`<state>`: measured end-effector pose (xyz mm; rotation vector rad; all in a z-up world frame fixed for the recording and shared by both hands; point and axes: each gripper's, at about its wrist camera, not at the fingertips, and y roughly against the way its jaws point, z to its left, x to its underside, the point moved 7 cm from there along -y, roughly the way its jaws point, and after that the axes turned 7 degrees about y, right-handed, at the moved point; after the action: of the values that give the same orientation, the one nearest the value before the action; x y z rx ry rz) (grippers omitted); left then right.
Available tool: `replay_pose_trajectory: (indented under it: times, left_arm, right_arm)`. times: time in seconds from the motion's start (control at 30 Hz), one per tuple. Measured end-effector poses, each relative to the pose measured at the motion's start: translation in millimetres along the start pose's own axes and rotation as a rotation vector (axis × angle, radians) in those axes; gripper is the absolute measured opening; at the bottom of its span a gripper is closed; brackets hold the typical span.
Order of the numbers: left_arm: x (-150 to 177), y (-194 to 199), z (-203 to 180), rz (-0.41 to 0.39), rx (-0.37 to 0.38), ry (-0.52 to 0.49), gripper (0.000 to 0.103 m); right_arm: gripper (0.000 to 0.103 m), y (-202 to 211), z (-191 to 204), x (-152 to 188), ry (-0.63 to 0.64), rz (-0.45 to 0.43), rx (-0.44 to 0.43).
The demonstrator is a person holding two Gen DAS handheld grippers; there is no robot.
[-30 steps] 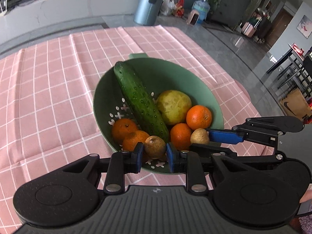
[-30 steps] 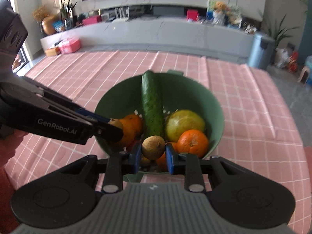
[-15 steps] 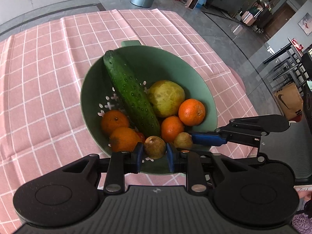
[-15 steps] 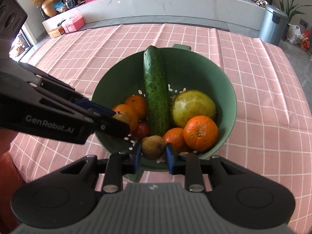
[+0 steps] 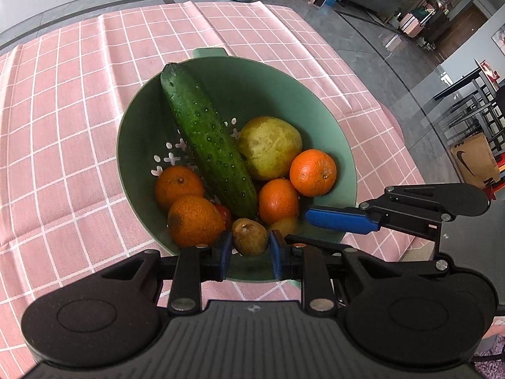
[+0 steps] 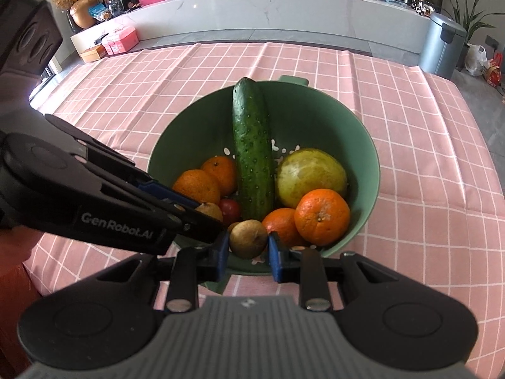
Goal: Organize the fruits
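Observation:
A green colander bowl (image 5: 315, 107) (image 6: 363, 145) sits on the pink checked cloth. It holds a cucumber (image 5: 208, 142) (image 6: 252, 154), a yellow-green round fruit (image 5: 268, 147) (image 6: 311, 177), several oranges (image 5: 312, 172) (image 6: 322, 216) and a small red fruit (image 6: 230, 208). My left gripper (image 5: 247, 246) is shut on a small brown fruit (image 5: 249, 237) over the bowl's near edge. My right gripper (image 6: 246, 246) is shut on another small brown fruit (image 6: 247, 238) just beside it. Each gripper shows in the other's view, the right one (image 5: 341, 219) and the left one (image 6: 202, 211).
The pink cloth (image 5: 63, 126) covers the table all around the bowl. The table's right edge (image 5: 407, 158) drops to a grey floor. A grey bin (image 6: 442, 45) and a long white counter (image 6: 252, 6) stand beyond the table.
Both grippers, each still holding its brown fruit, have lowered and come closer over the near side of the bowl. The fruit in the bowl has not moved.

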<state>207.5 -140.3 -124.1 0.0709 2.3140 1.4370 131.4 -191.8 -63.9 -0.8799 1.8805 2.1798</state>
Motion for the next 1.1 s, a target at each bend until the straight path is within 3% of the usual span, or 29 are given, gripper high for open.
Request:
replay_pose_trajectory:
  times: [0.13,0.2,0.33,0.5,0.63,0.77,0.93,1.0,1.1]
  left_arm:
    - [1.4,-0.4,-0.5,-0.010,-0.004,-0.007,0.030]
    - [1.8,1.7,-1.7,-0.021,-0.009,-0.012,0.034]
    - [1.0,10.8,-3.1,-0.051,0.002,0.002,0.053]
    - [0.1,34.6,-8.3,-0.121,0.007,0.004,0.055]
    - [2.8,62.9,-16.5,-0.205,-0.002,-0.012,0.057]
    - [9.4,93.2,-24.9,-0.307,-0.061,-0.045,0.058]
    - [24.7,132.7,-36.6,-0.474,-0.173,-0.107,0.066]
    - [32.8,147.0,-41.2,-0.538,-0.202,-0.123,0.070]
    - [45.5,165.5,-48.8,-0.616,-0.233,-0.139,0.081]
  right_arm:
    - [0.025,2.8,0.7,-0.4,0.000,-0.002,0.007]
    - [0.032,5.7,1.1,-0.5,0.007,-0.006,0.019]
    - [0.035,13.2,0.6,-0.3,0.016,-0.011,0.040]
    - [0.039,30.7,-1.4,0.4,0.006,-0.040,0.078]
    - [0.039,51.1,-0.2,1.5,-0.006,-0.089,0.106]
    - [0.040,77.1,3.3,1.0,-0.021,-0.171,0.145]
    - [0.055,117.1,8.0,0.3,-0.064,-0.294,0.203]
    - [0.056,133.5,11.1,0.7,-0.077,-0.342,0.223]
    - [0.067,159.3,17.6,3.5,-0.094,-0.415,0.251]
